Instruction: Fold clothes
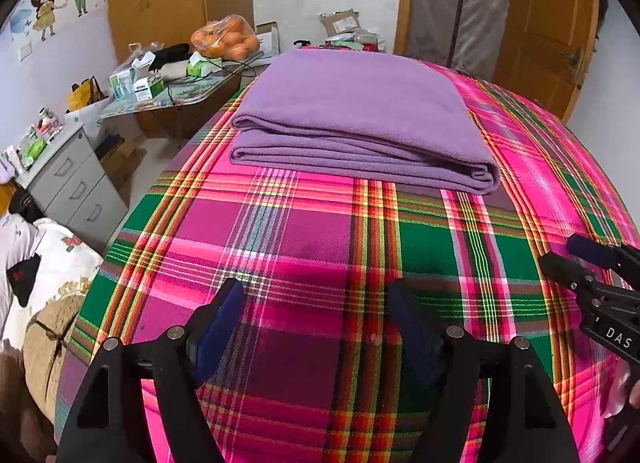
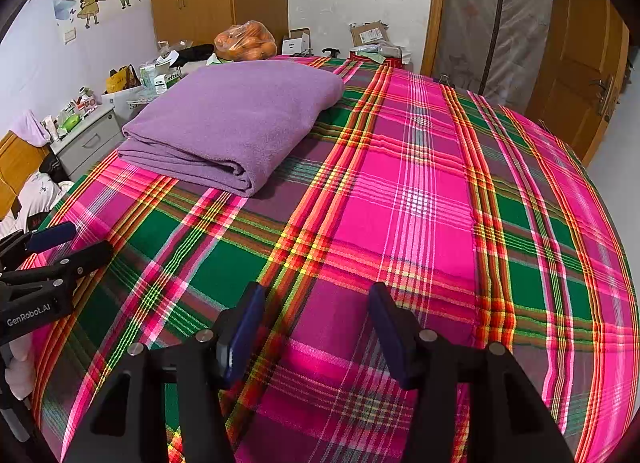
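We hold our left black two-finger gripper with dark blue pads (image 1: 316,295) at the lower centre of its view, jaws spread wide, nothing between. Our right black gripper (image 2: 316,297) sits likewise, jaws apart and empty, both angled downward.

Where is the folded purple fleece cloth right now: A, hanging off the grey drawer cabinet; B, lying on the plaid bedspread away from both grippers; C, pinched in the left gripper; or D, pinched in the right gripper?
B: the folded purple fleece cloth lies flat on the plaid bedspread, both grippers empty.
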`<state>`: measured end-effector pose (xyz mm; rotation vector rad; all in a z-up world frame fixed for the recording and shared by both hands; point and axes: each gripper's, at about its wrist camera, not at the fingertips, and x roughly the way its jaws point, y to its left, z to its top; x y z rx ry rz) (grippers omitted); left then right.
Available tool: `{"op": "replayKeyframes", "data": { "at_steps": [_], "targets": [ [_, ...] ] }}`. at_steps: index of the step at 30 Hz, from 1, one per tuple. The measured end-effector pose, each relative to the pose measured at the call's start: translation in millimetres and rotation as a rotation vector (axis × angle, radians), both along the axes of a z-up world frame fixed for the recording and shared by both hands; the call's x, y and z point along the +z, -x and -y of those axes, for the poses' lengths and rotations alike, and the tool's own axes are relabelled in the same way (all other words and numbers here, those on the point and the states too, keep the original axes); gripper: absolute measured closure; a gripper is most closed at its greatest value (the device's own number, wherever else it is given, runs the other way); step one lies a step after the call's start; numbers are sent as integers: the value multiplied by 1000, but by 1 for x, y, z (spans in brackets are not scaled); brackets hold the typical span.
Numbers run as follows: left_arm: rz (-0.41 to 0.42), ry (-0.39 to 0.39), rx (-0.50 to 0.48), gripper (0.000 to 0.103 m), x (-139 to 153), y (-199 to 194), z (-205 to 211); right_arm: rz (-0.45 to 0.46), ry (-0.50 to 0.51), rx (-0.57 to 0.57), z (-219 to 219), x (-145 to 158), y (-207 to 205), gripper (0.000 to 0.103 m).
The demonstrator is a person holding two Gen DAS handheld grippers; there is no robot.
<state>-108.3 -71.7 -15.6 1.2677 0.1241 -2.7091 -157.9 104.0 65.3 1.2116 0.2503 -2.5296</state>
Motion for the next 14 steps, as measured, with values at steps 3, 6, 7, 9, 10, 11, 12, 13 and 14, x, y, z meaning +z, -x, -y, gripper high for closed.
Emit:
{"op": "replayKeyframes", "data": {
  "at_steps": [3, 6, 7, 9, 10, 11, 12, 13, 14],
  "targets": [
    [1, 3, 2, 27, 0, 0, 0, 0, 1, 0, 0, 0, 0, 48],
    [1, 4, 2, 27, -1, 0, 0, 1, 2, -1, 1, 0, 0, 48],
    [1, 6, 2, 27, -1, 0, 0, 1, 2, -1, 1, 0, 0, 48],
    [1, 5, 2, 27, -1, 0, 1, 1, 2, -1, 1, 0, 0, 48],
    [1, 5, 2, 27, -1, 0, 1, 1, 2, -1, 1, 0, 0, 48],
    [1, 5, 2, 27, -1, 0, 1, 1, 3, -1, 2, 0, 0, 48],
    [1, 5, 1, 27, -1, 0, 1, 1, 3, -1, 2, 0, 0, 48],
    [1, 6, 1, 27, -1, 0, 1, 1, 3, -1, 2, 0, 0, 48],
    [2, 6, 1, 27, -1, 1, 2, 1, 4, -1, 2, 0, 0, 48]
  ]
}}
